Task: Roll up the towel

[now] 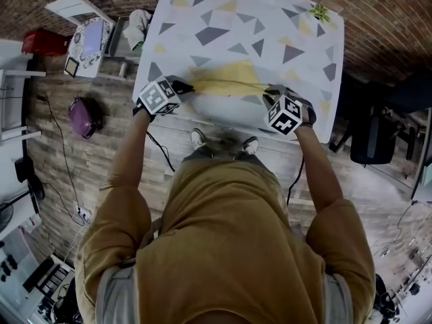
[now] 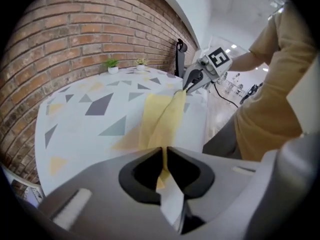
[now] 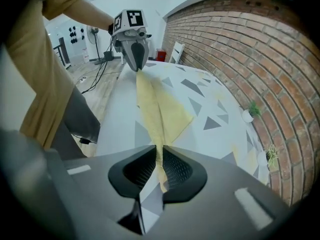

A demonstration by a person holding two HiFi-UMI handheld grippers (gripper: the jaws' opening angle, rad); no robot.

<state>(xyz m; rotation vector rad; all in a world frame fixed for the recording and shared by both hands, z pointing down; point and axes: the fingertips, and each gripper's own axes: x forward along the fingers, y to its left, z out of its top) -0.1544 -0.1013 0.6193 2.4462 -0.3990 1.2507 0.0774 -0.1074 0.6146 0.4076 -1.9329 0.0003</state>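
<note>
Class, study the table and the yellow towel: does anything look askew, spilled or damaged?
Nothing spilled or damaged. Only the towel looks odd: it isn't flat on the table, but pinched at opposite ends by the left tool and right tool, bunched into a ridge between them.

The head view looks steeply down from well above onto the patterned table [image 1: 223, 19]. The left gripper view peers low along its jaws toward the right gripper [image 2: 186, 88], the right gripper view back toward the left gripper [image 3: 136, 68]; all three share the yellow towel [image 1: 226, 81].
</note>
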